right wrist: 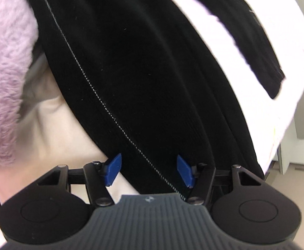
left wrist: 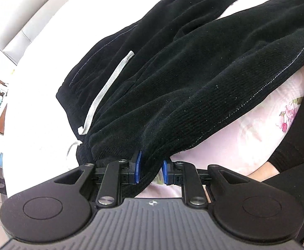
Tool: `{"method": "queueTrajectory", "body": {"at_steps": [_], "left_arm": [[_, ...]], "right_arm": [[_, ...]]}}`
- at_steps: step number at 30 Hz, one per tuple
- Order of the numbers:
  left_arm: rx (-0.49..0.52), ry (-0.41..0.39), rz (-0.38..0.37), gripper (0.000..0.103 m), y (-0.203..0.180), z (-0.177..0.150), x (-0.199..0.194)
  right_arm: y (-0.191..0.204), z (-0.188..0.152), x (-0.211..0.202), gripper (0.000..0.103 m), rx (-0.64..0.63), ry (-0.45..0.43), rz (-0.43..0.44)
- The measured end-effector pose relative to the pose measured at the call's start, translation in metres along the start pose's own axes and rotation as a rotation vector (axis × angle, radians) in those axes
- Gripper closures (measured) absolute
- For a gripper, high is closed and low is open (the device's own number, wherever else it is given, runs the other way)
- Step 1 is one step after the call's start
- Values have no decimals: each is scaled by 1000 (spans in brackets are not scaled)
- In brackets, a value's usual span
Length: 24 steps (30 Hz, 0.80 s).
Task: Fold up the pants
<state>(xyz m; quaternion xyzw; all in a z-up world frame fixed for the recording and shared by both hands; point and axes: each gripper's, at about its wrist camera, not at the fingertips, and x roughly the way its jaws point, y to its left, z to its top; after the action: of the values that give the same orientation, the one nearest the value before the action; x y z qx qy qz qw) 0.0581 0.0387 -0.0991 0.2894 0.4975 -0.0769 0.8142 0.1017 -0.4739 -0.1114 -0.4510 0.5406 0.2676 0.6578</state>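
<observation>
Black knit pants [left wrist: 183, 73] with a pale side seam lie across a pale pink bedsheet [left wrist: 256, 129]. A grey drawstring [left wrist: 108, 91] lies on the waistband at the left. My left gripper [left wrist: 151, 169] is shut on a bunched edge of the pants near the waistband, blue pads pressing the cloth from both sides. In the right wrist view a pants leg [right wrist: 131, 62] with its stitched seam runs between the blue pads of my right gripper [right wrist: 148, 169]. Those pads stand well apart and do not visibly squeeze the cloth. The other leg [right wrist: 245, 31] lies farther off on the sheet.
A fluffy lilac sleeve [right wrist: 4, 73] fills the left of the right wrist view. A person's black sleeve [left wrist: 298, 145] is at the right of the left wrist view. The bed's grey edge [left wrist: 16, 31] runs at the upper left, with floor and furniture beyond.
</observation>
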Motion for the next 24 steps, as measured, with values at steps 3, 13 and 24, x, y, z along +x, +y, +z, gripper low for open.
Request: {"method": "queueTrajectory", "body": {"at_steps": [3, 13, 24], "left_arm": [[5, -6, 6, 81, -3, 5, 2], [52, 11, -8, 81, -4, 4, 6], [36, -2, 10, 81, -3, 9, 4]], "right_arm": [[10, 3, 4, 74, -3, 28, 29], [18, -34, -50, 96, 124, -74, 3], [49, -43, -25, 48, -60, -36, -144]]}}
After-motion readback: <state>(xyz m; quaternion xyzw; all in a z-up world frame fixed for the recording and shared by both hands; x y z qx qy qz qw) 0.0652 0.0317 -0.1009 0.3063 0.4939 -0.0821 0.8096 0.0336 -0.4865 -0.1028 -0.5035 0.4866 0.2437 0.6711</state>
